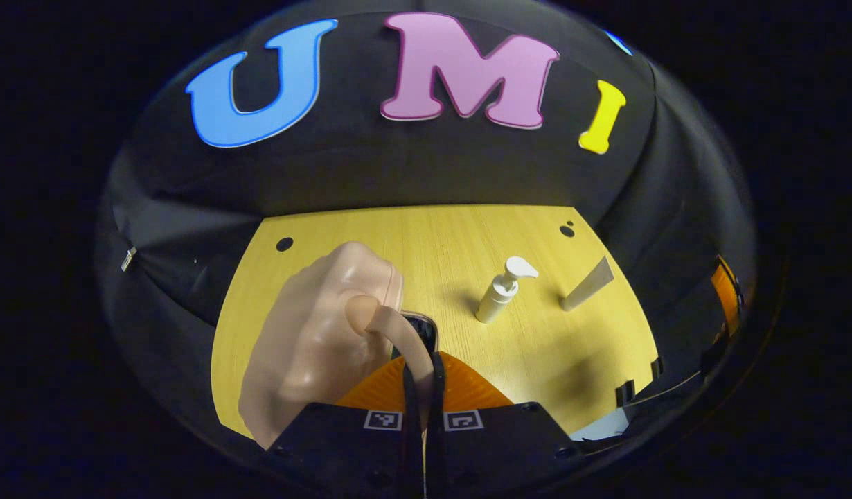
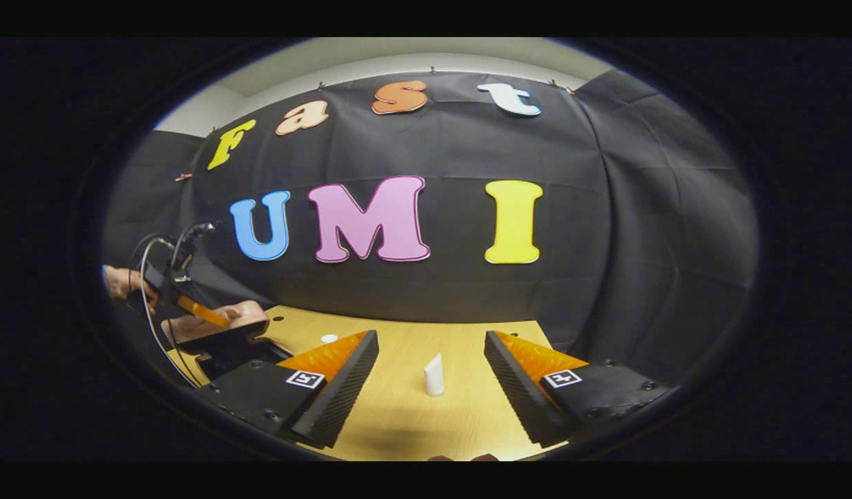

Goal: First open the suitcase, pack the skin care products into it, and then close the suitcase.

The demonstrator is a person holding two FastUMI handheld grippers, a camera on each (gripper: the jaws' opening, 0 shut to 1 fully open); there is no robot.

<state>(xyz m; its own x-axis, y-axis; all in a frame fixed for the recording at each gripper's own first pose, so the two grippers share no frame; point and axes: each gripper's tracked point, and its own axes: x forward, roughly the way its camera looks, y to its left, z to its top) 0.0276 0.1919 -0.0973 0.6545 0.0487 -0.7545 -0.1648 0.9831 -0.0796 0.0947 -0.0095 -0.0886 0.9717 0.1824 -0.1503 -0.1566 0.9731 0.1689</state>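
The left tool (image 1: 423,388) is squeezed tight on the pink handle (image 1: 398,333) of the pink suitcase (image 1: 308,339), which sits on the near left part of the yellow table (image 1: 433,242). The handle curves up from the case toward the tool. Farther right on the table a white pump bottle (image 1: 501,291) stands up with its spout pointing right. A white tube (image 1: 587,284) leans beyond it. The right tool (image 2: 431,378) is spread wide apart, holding nothing, with the tube (image 2: 434,375) standing just ahead between its fingers.
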